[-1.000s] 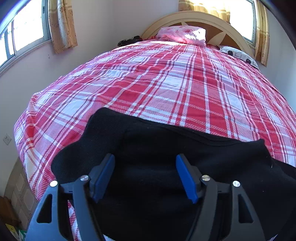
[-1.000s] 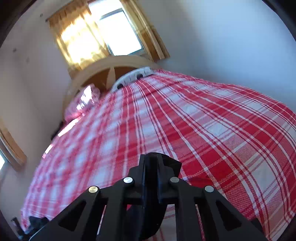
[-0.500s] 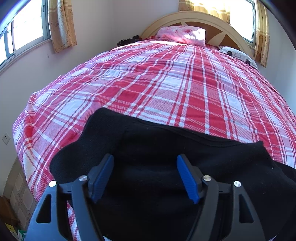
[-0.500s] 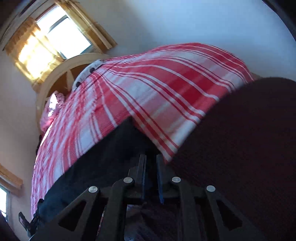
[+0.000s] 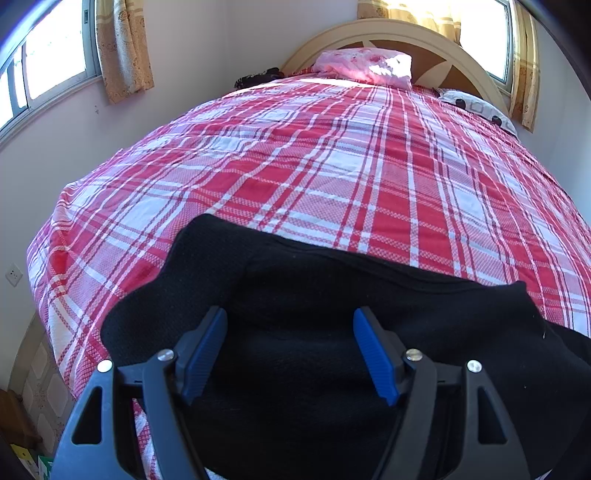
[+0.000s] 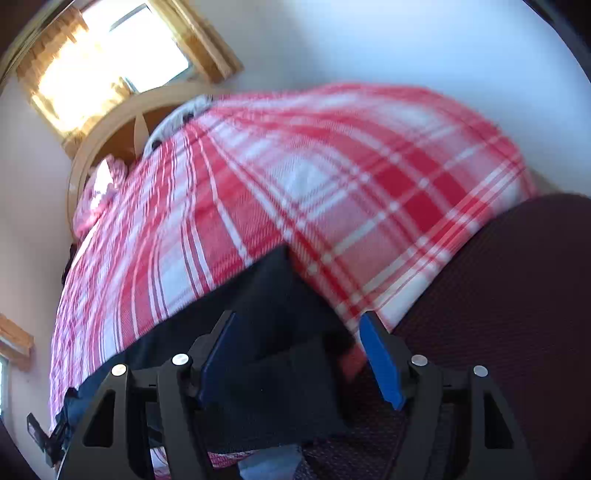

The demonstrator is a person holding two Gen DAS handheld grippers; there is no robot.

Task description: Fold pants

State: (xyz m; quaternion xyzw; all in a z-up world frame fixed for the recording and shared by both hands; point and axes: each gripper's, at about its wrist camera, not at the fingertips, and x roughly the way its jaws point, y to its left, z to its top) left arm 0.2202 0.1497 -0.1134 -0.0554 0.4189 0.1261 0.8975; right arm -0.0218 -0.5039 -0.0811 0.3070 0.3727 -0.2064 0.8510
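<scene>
- Sunlit walls and two curtained windows (image 5: 55, 70) framed the bed (image 5: 369, 177), which we saw spread with a red-and-white plaid cover and backed by a curved cream headboard (image 5: 402, 35).
- At the head of the bed lay a pink pillow (image 5: 364, 66) and, to its right, a white pillow with dark spots (image 5: 476, 109).
- We found the black pants (image 5: 332, 314) lying flat at the near end of the bed, on top of the plaid cover, with their far edge running across the left wrist view and one rounded corner toward the left.
- Our left gripper (image 5: 290, 350) hung over the pants with its blue-padded fingers (image 5: 205, 354) spread wide; the dark cloth showed between them, but the pads were pressing on nothing.
- In the blurred right wrist view the pants (image 6: 258, 306) reached in from the lower left, ending in a corner near the middle of the picture.
- Our right gripper (image 6: 299, 354) was opening its fingers (image 6: 380, 365), already well apart, with a fold of the black cloth in the gap and neither pad closed on it.
- A dark maroon textured fabric (image 6: 517, 295) filled the right side of that view, beside the edge of the bed; we could not tell what it belonged to.
- A wall socket (image 5: 14, 275) sat low on the left wall in the left wrist view.
</scene>
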